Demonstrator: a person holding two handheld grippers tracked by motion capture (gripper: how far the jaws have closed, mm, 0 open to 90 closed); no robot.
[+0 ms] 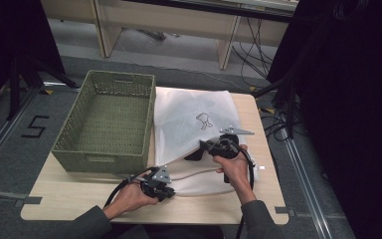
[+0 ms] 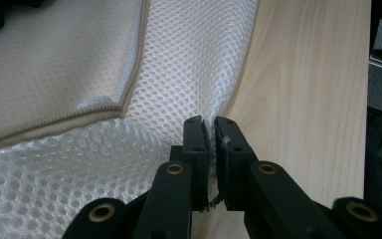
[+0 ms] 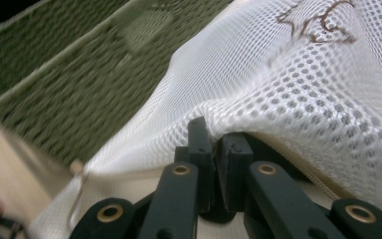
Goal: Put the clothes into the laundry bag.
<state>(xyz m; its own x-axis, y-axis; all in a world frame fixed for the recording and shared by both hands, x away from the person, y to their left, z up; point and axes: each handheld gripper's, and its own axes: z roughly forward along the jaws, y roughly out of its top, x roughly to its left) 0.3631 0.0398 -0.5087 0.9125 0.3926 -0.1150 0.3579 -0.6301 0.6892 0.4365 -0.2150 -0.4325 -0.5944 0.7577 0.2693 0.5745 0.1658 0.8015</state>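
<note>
mesh bag [image 1: 189, 119] lies flat on worktop [image 1: 69, 196], just right of green basket [image 1: 107, 122]. left gripper [image 2: 209, 130] is clamped on the bag's near edge. right gripper [image 3: 214, 142] is closed on a lifted fold of mesh.

Both forearms are coming in from the near edge, sleeves showing at the wrists. The left hand [image 1: 129, 196] is lying low and near, gripping the left gripper [image 1: 165, 191], which is pointing right with its jaws pinched together. The right hand [image 1: 235, 167] is sitting farther and to the right, holding the right gripper [image 1: 195, 153] aimed left, jaws clamped tight.
</note>
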